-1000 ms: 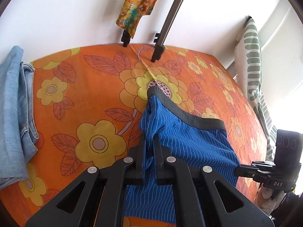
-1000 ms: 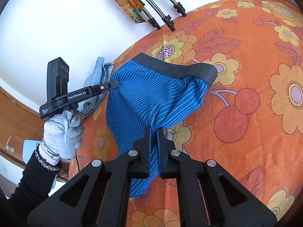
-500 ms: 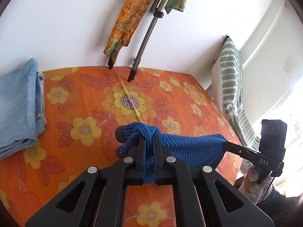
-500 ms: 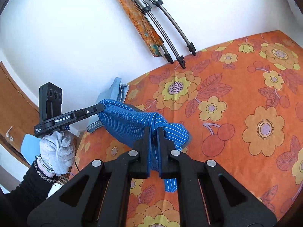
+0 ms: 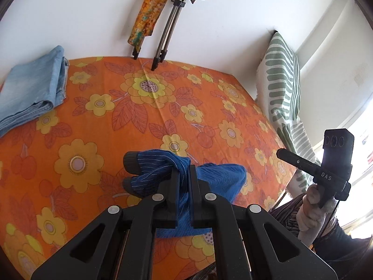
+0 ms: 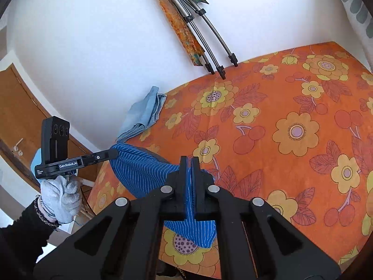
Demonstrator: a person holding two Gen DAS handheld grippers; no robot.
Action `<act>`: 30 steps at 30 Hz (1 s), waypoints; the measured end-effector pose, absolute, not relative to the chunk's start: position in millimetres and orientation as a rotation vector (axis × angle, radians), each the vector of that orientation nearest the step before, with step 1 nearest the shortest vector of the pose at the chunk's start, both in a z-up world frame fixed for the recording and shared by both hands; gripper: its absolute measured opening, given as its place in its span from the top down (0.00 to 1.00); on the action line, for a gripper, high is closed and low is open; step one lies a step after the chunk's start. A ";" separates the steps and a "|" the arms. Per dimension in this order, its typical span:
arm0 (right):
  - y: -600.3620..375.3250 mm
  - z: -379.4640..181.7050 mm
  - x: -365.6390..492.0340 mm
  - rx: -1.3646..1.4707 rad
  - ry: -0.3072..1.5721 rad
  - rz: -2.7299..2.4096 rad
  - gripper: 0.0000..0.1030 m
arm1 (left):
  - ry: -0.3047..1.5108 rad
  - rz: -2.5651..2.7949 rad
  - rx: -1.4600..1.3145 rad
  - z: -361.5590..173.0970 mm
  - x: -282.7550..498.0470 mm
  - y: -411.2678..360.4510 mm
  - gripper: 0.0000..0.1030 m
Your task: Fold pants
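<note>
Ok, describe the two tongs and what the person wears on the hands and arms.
Both tongs are matte black with flat parallel fingers and silver rivets. The left tongs carry a boxy black module and white lettering, GenRobot.AI; the right tongs read DAS. The left hand wears a light grey knit glove, beaded bracelets and a black sleeve. The right hand is gloved too.

The broad middle of the orange flowered table (image 5: pixel 163 107) lies bare, open for a gripper to cross. At its far edge the tripod legs (image 5: pixel 160 53) stand against the wall. Folded jeans (image 5: pixel 30 93) fill the far left corner. A striped cushion (image 5: pixel 283 81) leans along the right side.
</note>
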State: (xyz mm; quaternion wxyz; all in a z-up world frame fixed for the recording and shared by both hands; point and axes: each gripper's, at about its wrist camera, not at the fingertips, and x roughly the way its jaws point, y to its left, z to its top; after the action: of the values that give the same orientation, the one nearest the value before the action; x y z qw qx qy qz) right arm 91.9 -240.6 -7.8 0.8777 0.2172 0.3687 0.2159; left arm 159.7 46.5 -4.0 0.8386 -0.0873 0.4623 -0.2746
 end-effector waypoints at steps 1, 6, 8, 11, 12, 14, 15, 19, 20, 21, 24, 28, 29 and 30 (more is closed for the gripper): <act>-244.0 -7.3 88.1 0.454 0.769 0.457 0.98 | 0.975 -0.569 -0.176 -5.3 154.4 45.0 0.96; -245.6 -40.0 90.7 0.505 0.876 0.504 0.97 | 0.985 -0.507 -0.223 -19.5 145.8 49.3 0.96; -237.0 -59.5 94.3 0.490 0.939 0.510 0.96 | 0.985 -0.486 -0.229 -22.0 143.8 51.4 0.96; -228.2 -76.5 93.9 0.495 0.974 0.543 0.82 | 0.970 -0.466 -0.199 -21.1 137.9 52.1 0.96; -228.4 -80.1 92.9 0.529 0.972 0.556 0.68 | 0.972 -0.465 -0.198 -21.3 137.1 52.6 0.96; -224.8 -81.1 91.2 0.544 0.949 0.594 0.57 | 0.973 -0.461 -0.187 -21.5 136.9 53.1 0.96; -220.7 -79.4 90.9 0.522 0.938 0.601 0.57 | 0.972 -0.459 -0.186 -21.4 136.6 53.2 0.96; -203.2 -74.9 95.2 0.424 0.938 0.607 0.57 | 0.964 -0.455 -0.189 -21.1 136.7 53.3 0.96; -202.1 -76.0 98.0 0.414 0.942 0.607 0.57 | 0.965 -0.454 -0.190 -21.9 136.9 53.3 0.96; -203.3 -77.6 100.6 0.413 0.947 0.599 0.57 | 0.967 -0.450 -0.189 -22.9 137.2 53.6 0.96; -211.7 -84.6 109.7 0.432 0.963 0.580 0.57 | 0.975 -0.446 -0.183 -26.4 137.8 53.8 0.96; -211.7 -89.8 118.5 0.435 0.975 0.625 0.57 | 0.979 -0.439 -0.175 -28.2 139.0 54.2 0.95; -210.0 -90.2 119.7 0.432 0.977 0.632 0.57 | 0.978 -0.437 -0.173 -28.4 139.4 54.8 0.96; -208.1 -90.7 121.3 0.428 0.979 0.643 0.57 | 0.978 -0.433 -0.173 -28.4 139.6 55.5 0.96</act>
State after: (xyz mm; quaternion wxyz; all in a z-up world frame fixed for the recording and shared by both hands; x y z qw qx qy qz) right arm 121.3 -208.1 -90.7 0.8117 0.2006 0.4585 0.3011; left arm 139.6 55.5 -28.4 0.8568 -0.0825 0.4654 -0.2061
